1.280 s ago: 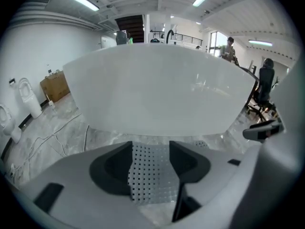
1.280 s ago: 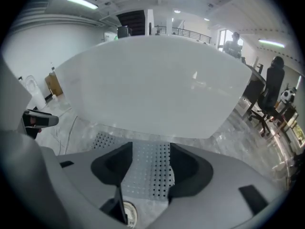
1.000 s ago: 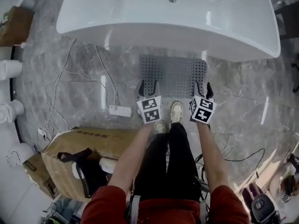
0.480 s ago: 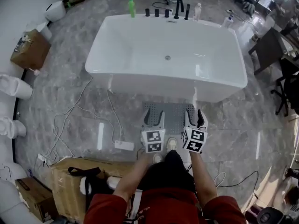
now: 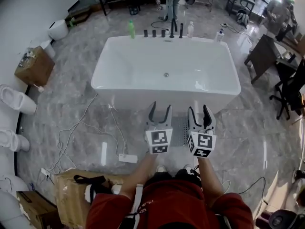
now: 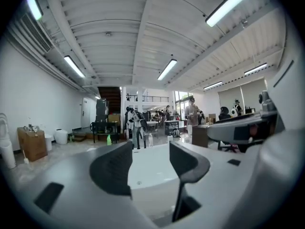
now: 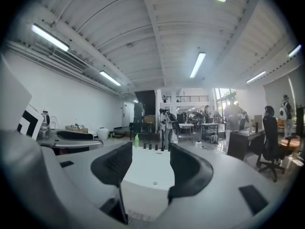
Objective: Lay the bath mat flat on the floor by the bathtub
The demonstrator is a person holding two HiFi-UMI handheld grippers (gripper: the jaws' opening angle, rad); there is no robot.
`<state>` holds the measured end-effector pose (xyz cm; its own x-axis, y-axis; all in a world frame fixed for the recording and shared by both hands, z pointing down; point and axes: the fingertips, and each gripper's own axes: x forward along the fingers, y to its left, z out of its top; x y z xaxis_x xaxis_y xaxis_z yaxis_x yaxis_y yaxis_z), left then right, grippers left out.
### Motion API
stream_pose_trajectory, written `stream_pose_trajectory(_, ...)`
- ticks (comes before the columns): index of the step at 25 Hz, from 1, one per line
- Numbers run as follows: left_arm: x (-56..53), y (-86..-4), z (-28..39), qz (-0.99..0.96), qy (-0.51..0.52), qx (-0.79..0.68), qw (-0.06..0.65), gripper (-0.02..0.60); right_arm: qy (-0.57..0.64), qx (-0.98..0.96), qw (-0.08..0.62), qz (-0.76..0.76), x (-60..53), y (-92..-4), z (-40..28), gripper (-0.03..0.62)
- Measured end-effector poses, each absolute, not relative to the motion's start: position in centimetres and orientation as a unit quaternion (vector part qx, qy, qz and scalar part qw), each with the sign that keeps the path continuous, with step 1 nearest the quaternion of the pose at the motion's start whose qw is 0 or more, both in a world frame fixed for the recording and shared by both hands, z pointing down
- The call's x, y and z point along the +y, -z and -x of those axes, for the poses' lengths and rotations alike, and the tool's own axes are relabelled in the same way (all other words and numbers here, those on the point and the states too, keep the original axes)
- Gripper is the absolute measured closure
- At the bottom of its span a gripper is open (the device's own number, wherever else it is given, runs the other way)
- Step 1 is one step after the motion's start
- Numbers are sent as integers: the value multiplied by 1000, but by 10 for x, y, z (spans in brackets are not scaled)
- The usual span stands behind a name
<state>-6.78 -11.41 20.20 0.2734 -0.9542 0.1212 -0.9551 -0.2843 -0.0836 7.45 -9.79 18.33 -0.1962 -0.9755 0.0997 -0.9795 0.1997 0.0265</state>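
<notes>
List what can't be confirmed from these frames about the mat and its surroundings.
- Bath mat: the head view shows only a strip between the left gripper and right gripper. They cover its edges and corners, so flatness is unconfirmed.
- Both gripper views look at the bathtub; the bottom edge cuts off the floor.
- Green bottle: too small to read in the head view.
</notes>
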Motion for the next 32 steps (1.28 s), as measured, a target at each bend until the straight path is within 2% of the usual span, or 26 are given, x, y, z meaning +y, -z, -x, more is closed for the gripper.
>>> stream_pose_trajectory(14, -80, -149, -38, -805, -50, -591, -23, 342, 21, -775, 6, -631, -76, -118, -179, 355)
stream_pose_trajectory(19, -81, -144, -62, -812, -59, -579, -35, 381, 15, -768, -12, -640, -73, -117, -201, 364)
stream_pose_trajectory(23, -80, -129, -76, -818, -53, -570, -48, 419, 18, -763, -28, -646, -69, -108, -211, 419)
stream_pose_trajectory(27, -84, -113, -83, -820, -35, -568, -62, 502, 34, -759, -35, -650, -71, -99, -215, 526)
stream_pose_trajectory(32, -82, -103, -87, -824, -13, -563, -64, 565, 39, -766, -29, -641, -73, -99, -209, 572)
